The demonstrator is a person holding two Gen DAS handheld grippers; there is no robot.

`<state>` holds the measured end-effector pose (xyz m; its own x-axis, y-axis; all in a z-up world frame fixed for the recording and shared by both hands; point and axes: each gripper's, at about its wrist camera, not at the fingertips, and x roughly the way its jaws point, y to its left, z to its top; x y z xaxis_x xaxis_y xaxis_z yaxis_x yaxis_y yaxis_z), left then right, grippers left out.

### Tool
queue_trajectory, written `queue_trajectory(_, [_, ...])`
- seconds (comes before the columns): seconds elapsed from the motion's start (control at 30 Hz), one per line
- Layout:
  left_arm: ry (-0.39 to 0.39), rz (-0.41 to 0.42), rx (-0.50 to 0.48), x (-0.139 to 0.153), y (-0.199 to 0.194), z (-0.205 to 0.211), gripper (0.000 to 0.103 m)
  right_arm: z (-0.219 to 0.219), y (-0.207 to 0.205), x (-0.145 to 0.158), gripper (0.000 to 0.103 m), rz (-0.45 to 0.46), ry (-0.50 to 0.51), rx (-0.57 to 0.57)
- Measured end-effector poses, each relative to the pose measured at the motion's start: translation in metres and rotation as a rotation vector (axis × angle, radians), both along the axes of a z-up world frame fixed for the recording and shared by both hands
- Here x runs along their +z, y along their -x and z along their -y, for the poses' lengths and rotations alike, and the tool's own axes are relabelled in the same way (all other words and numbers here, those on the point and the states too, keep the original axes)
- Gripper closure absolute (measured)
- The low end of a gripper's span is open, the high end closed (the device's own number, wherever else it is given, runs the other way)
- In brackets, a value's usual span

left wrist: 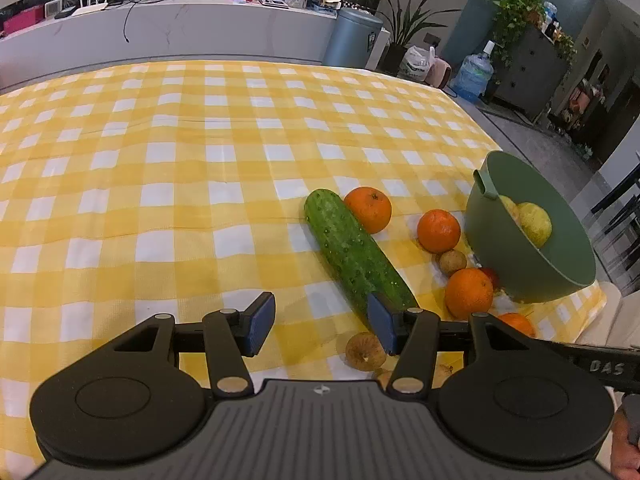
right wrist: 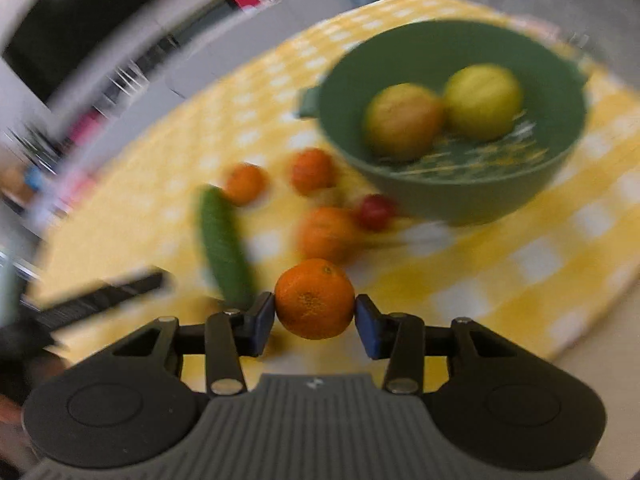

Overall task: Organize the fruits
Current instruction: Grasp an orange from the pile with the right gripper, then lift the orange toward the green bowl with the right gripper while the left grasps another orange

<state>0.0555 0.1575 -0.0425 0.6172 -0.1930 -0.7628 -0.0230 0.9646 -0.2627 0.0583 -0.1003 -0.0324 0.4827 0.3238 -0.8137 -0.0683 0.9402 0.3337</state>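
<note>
The right gripper [right wrist: 315, 316] clasps one tangerine [right wrist: 315, 299] above the surface [left wrist: 160, 160]. The left gripper [left wrist: 320, 326] hangs released, empty, over one cucumber [left wrist: 356, 256]. Two yellow fruits [right wrist: 482, 100] sit in the green bowl [right wrist: 440, 48]. "DAS" is legible on the right gripper's arm.

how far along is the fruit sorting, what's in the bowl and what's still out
Early on. Done: two yellowish fruits sit in the green bowl. In hand: the right claw is shut on an orange. Left: three oranges, a cucumber, a small red fruit and a few brownish ones lie on the cloth. The left claw is open with nothing between its pads.
</note>
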Motion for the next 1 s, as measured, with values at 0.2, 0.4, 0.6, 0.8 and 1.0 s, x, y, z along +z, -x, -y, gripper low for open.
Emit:
queue_trajectory(0.2, [-0.023, -0.007, -0.002, -0.003, -0.001, 0.004, 0.040, 0.011, 0.001, -0.021, 0.060, 0.032, 0.070, -0.026])
queue_trajectory(0.4, [-0.054, -0.002, 0.007, -0.004, -0.003, 0.005, 0.040, 0.008, -0.002, -0.026, 0.058, 0.088, 0.061, -0.084])
queue_trajectory(0.6, [-0.071, 0.050, -0.022, 0.000, 0.001, 0.011, 0.040, 0.013, -0.004, -0.035, 0.059, 0.121, 0.011, -0.124])
queue_trajectory(0.8, [-0.088, 0.133, -0.110, 0.004, 0.009, 0.029, 0.040, 0.029, -0.004, -0.033, 0.060, 0.081, -0.047, -0.140])
queue_trajectory(1.0, [-0.137, 0.310, -0.273, 0.010, 0.029, 0.064, 0.040, 0.052, 0.002, -0.031, 0.060, 0.105, -0.048, -0.196])
